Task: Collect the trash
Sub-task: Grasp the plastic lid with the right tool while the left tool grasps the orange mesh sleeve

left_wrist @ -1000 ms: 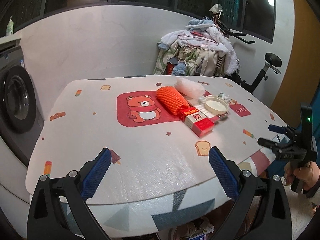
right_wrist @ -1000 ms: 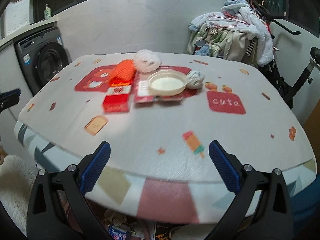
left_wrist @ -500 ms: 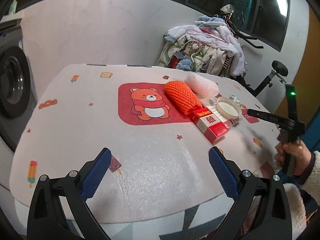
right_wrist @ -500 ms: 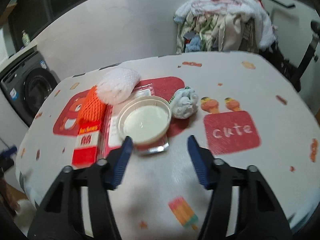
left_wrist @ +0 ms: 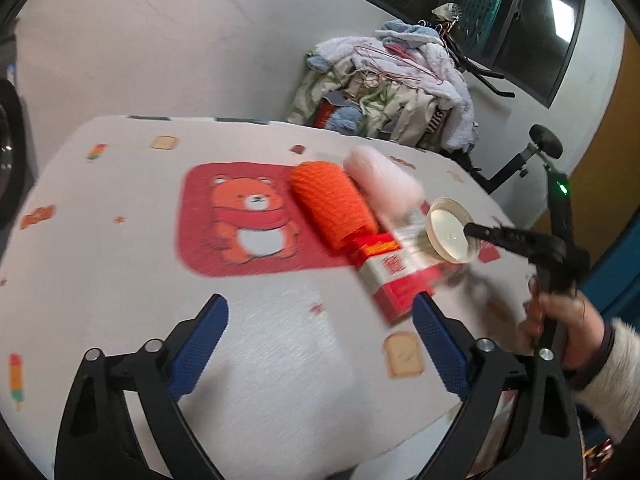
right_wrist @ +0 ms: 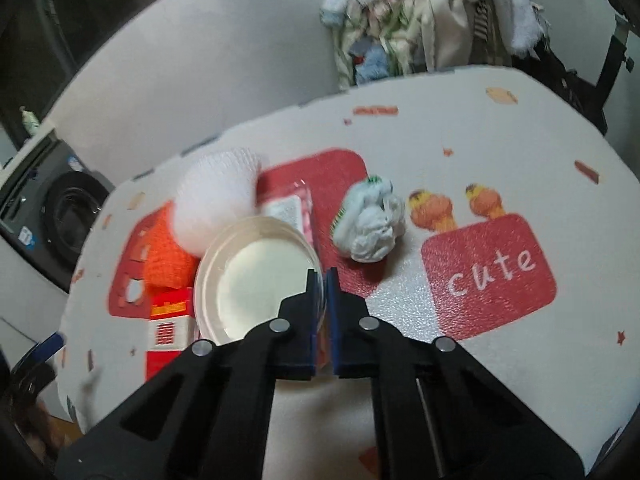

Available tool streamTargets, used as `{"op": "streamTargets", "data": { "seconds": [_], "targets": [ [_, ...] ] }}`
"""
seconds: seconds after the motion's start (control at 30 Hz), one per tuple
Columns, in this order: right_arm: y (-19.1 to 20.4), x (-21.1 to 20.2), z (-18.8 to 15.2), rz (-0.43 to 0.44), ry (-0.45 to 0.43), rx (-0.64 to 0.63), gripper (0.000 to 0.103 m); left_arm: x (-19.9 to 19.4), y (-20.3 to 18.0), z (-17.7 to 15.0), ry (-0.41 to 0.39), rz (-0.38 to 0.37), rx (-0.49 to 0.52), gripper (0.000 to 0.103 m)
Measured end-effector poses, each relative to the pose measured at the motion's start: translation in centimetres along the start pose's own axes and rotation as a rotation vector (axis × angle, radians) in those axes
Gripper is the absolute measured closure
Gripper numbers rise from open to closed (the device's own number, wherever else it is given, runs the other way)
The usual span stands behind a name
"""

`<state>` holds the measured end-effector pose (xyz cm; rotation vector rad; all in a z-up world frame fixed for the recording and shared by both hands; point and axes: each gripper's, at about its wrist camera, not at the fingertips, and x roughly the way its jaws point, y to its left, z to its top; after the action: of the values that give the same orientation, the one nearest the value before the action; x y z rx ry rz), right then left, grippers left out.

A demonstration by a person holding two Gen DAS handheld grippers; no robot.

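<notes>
The trash lies in a cluster on the patterned table cover (left_wrist: 120, 280): an orange foam net (left_wrist: 330, 204), a white foam net (left_wrist: 384, 184), a red box (left_wrist: 400, 276) and a round white plastic container (left_wrist: 452, 232). My right gripper (right_wrist: 322, 276) is shut on the rim of that container (right_wrist: 256, 276), which tips up off the table; the left wrist view shows it (left_wrist: 470, 229) from the side. A crumpled white wrapper (right_wrist: 370, 224) lies just right of it. My left gripper (left_wrist: 320, 304) hovers near the table's front, jaws wide but closing, nothing between them.
A pink packet (right_wrist: 294, 208) lies under the container. Behind the table stand a heap of clothes (left_wrist: 392, 92) and an exercise bike (left_wrist: 532, 152). A washing machine (right_wrist: 68, 216) stands beyond the table's left side. A hand in a fuzzy sleeve (left_wrist: 560, 316) holds the right gripper.
The right gripper moved in over the table and shut on the container's rim, tipping it up. The left gripper moved closer to the trash cluster.
</notes>
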<state>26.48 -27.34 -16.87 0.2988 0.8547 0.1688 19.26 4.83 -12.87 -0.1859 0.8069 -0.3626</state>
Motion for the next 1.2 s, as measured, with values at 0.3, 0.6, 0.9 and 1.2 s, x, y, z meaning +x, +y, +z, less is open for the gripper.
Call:
{"op": "streamTargets", "data": {
  "seconds": [0.3,0.6,0.9,1.2],
  "targets": [
    [-2.5,-3.5,-0.7,-0.013,-0.082,0.021,0.094,9.8,0.1,6.4,0.120,-0.065,-0.220,0.032],
    [-5.8,-5.5,-2.0,0.000,-0.118,0.099,0.094,16.8,1.5,10.0,0.186,-0.001,-0.352,0.036],
    [-6.3,-6.9,-2.8,0.003,-0.109,0.105,0.094,13.3,0.9,10.4,0.143,0.023,-0.258,0.078],
    [-2.7,-9.8,-4.4,0.015,-0.116,0.019,0.094,2.3,-1.4,9.7,0.013,0.036,-0.093,0.078]
  ]
}}
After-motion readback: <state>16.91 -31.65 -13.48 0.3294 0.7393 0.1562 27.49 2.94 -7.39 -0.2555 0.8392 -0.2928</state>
